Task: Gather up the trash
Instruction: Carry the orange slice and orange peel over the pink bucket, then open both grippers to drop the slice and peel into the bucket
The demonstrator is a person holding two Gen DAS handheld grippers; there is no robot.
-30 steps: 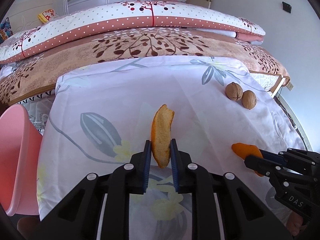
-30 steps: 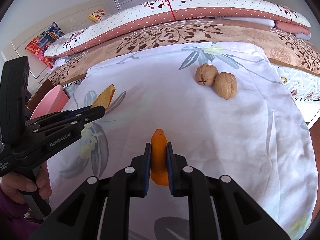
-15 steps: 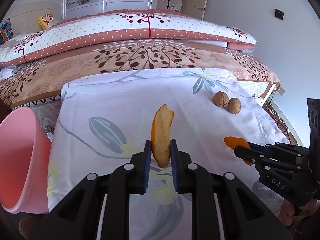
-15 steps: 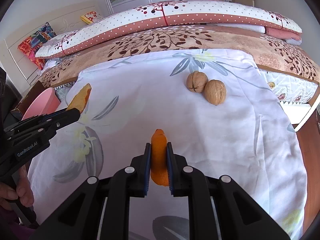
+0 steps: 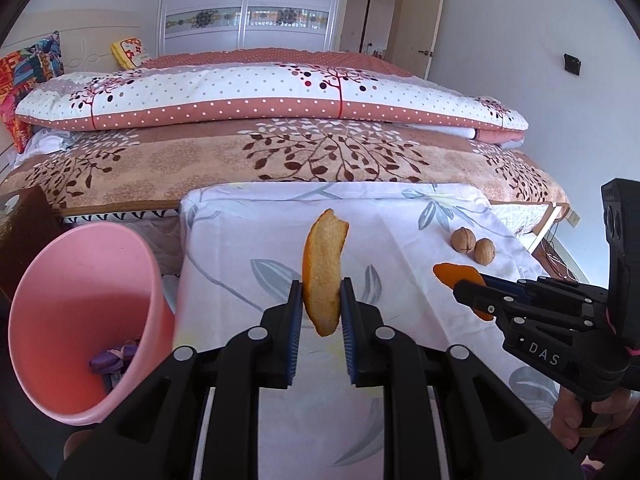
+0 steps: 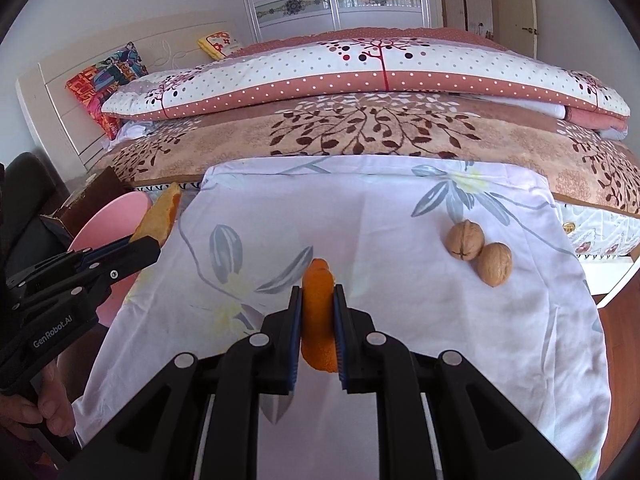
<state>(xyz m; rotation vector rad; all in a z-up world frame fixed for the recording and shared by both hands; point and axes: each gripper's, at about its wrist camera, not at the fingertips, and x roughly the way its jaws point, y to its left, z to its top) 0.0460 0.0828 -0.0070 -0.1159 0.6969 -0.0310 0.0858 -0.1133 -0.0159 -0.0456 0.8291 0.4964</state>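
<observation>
Peel pieces are in both grips: the left hand-held gripper (image 5: 320, 312) clamps a long orange peel (image 5: 323, 272) that stands upright between its pads, and the right hand-held gripper (image 6: 316, 320) clamps a smaller peel piece (image 6: 317, 320) in the same way. The pink bin (image 5: 60, 280) lies to the left of the left hand-held gripper and lower, its mouth tilted toward it, so I judge the left hand is nearer to it. Two walnuts (image 6: 480, 252) rest on the flowered cloth (image 6: 380, 240) over the surface, ahead and right of the right hand-held gripper
</observation>
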